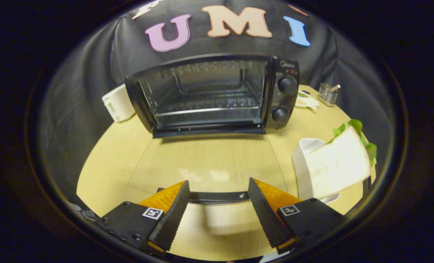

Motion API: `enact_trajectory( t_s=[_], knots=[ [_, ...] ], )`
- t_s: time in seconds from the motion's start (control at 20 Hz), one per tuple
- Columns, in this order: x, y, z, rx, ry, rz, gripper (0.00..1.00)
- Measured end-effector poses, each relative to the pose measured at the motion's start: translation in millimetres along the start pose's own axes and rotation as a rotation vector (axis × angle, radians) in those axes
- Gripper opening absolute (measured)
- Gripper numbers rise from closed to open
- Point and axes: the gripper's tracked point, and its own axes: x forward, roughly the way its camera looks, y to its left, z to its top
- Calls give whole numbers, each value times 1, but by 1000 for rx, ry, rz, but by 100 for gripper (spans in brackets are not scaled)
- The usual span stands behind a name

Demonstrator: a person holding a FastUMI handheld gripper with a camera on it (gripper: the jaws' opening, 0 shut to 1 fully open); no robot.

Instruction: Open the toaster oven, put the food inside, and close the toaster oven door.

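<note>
Your claw (217,199) was spread wide there, fingers well apart and gripping nothing at all, with bare desk (107,160) showing in the gap between them. Just ahead of the fingertips lay the dark handle bar (217,197) of the toaster oven door (207,164), and what a sight that door was: folded all the way down, lying flat over the desk, its glass so clear that the wood grain showed straight through it. The handle ran across between your two fingertips, close to them, though whether either tip touched it you could not tell from that angle.

Beyond the door stood the toaster oven (211,96) itself, wide open, its cavity in plain sight with the wire rack (209,106) running across the inside. Two round knobs (287,85) sat one above the other on the panel to the right of the opening.

And the food? It was off to the right of your right finger: a sandwich (339,166), pale bread facing you with green lettuce poking out along the far edge, tilted and leaning in a white dish (301,157) on the desk. It was well clear of the oven and not in your grip.

Behind the oven's left side a white box-like object (118,102) peeked out. To the right of the oven, at the far edge of the desk, sat a small white item (306,101) and beside it a little wire basket (327,94).
</note>
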Motion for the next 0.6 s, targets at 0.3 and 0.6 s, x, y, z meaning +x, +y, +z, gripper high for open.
enact_trajectory(
  t_s=[0.3, 0.6],
  knots=[
    [8, 4, 4, -26, -11, 25, 99],
    [9, 5, 6, -51, -16, 48, 99]
  ],
)
